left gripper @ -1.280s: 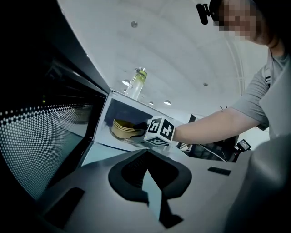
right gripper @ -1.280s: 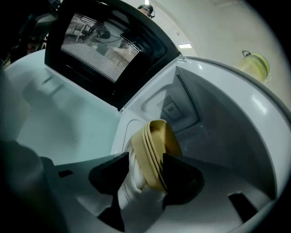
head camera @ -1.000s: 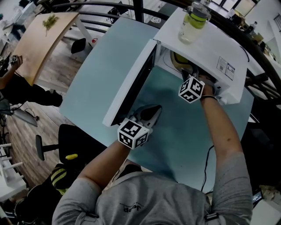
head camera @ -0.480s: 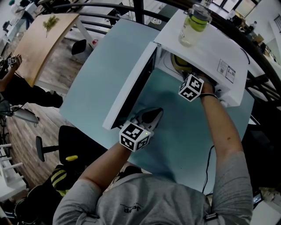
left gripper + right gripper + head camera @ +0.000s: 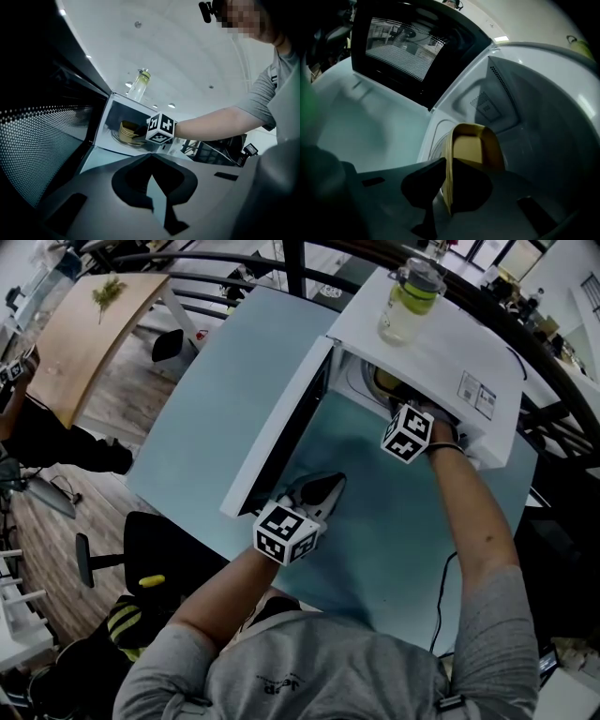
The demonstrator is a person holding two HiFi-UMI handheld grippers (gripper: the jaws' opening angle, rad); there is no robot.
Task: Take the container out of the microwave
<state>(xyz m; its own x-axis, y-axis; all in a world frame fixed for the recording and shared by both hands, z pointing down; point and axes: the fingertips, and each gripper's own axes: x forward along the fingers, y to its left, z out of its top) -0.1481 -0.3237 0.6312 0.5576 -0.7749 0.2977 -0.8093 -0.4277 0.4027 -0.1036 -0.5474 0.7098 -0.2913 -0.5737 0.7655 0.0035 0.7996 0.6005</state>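
Note:
The white microwave (image 5: pixel 427 348) stands at the table's far right with its door (image 5: pixel 281 427) swung open to the left. Inside it sits a yellow container (image 5: pixel 474 145), partly visible in the head view (image 5: pixel 384 381) and the left gripper view (image 5: pixel 125 132). My right gripper (image 5: pixel 447 187) reaches into the cavity, its jaws closing on the container's near wall, which stands pinched between them. Its tips (image 5: pixel 398 401) are hidden inside the microwave in the head view. My left gripper (image 5: pixel 328 486) hovers shut over the table beside the door, holding nothing (image 5: pixel 152 187).
A clear bottle of yellow-green liquid (image 5: pixel 408 298) stands on top of the microwave. The pale blue table (image 5: pixel 211 399) stretches left of the door. A black chair (image 5: pixel 155 545) stands below its near edge, and a wooden table (image 5: pixel 84 329) lies at the far left.
The right gripper's marker cube has tipped slightly at the microwave's mouth. The left gripper has stayed beside the door.

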